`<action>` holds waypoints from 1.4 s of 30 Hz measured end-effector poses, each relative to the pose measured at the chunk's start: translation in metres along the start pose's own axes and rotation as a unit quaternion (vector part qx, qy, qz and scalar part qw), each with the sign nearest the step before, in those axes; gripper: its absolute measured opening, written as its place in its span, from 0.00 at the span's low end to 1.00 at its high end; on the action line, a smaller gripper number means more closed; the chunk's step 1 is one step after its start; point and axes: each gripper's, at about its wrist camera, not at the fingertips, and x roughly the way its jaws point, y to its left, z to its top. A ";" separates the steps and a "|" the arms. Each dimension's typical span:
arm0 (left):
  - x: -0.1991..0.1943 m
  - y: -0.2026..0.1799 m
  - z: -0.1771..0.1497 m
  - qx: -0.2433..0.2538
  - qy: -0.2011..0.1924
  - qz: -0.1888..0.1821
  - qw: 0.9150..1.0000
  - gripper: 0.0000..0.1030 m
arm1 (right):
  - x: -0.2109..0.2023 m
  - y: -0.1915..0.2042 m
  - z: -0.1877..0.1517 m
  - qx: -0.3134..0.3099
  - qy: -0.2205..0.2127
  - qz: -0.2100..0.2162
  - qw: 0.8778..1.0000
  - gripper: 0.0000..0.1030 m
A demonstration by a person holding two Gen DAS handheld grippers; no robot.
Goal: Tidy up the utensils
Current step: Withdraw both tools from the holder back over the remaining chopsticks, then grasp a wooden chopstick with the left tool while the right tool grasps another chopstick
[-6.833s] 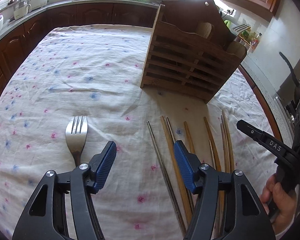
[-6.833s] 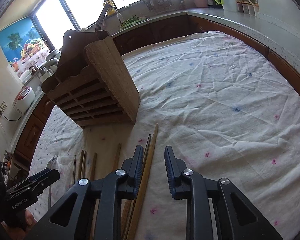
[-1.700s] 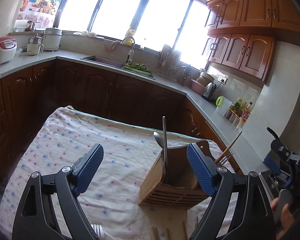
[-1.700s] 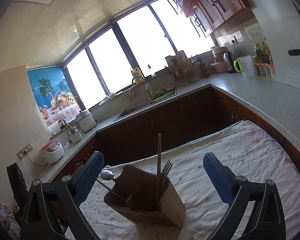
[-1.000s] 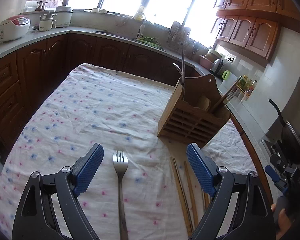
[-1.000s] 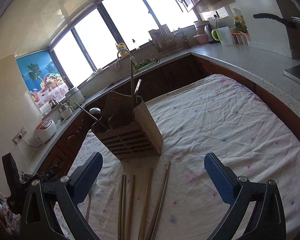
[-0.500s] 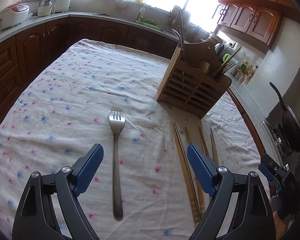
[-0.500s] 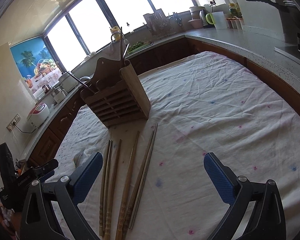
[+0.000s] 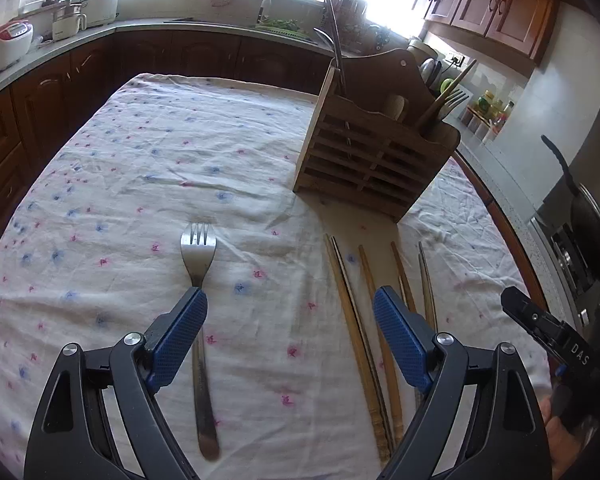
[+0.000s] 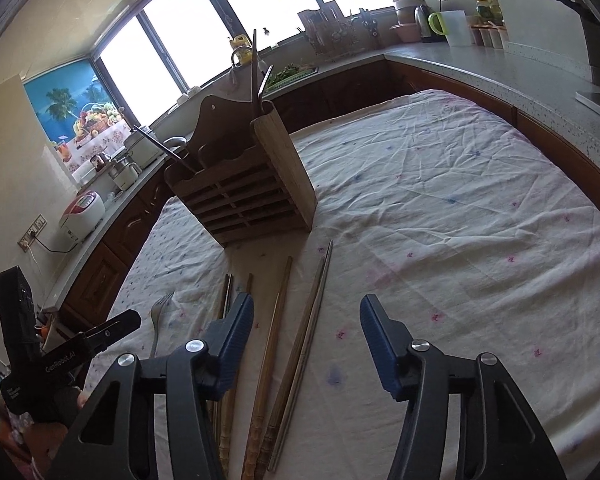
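Left wrist view. Table under a white cloth [image 9: 148,168] sprinkled with pink and blue flowers; dark wood cabinets, grey counter, bright windows behind. Wooden utensil holder [image 9: 372,160] stands upright at the far right of the cloth, a fork and handles already in it. Steel fork [image 9: 199,280] lies flat, its handle passing under the left blue pad. Chopsticks [image 9: 360,320] lie in a row beside it. Left gripper [image 9: 290,334]: jaws wide apart, nothing clamped. The other tool at the right edge reads "DAS".

Right wrist view. Same cloth; tropical fruit poster [image 10: 80,112], rice cooker [image 10: 82,216], kettle. Right gripper [image 10: 306,340]: jaws closing, chopsticks lying between them, not pressed. Opposite tool reads "GenRobot.AI".
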 end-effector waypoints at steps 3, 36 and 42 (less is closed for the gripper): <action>0.013 -0.006 0.004 0.011 0.014 0.005 1.000 0.85 | 0.007 0.000 0.004 0.001 0.007 0.003 1.000 0.46; 0.090 -0.042 0.016 0.137 0.073 0.056 0.986 0.33 | 0.094 0.009 0.027 -0.020 0.077 0.016 0.997 0.29; 0.080 -0.020 0.016 0.122 0.087 0.025 0.988 0.24 | 0.116 0.024 0.026 -0.065 0.102 0.000 0.993 0.21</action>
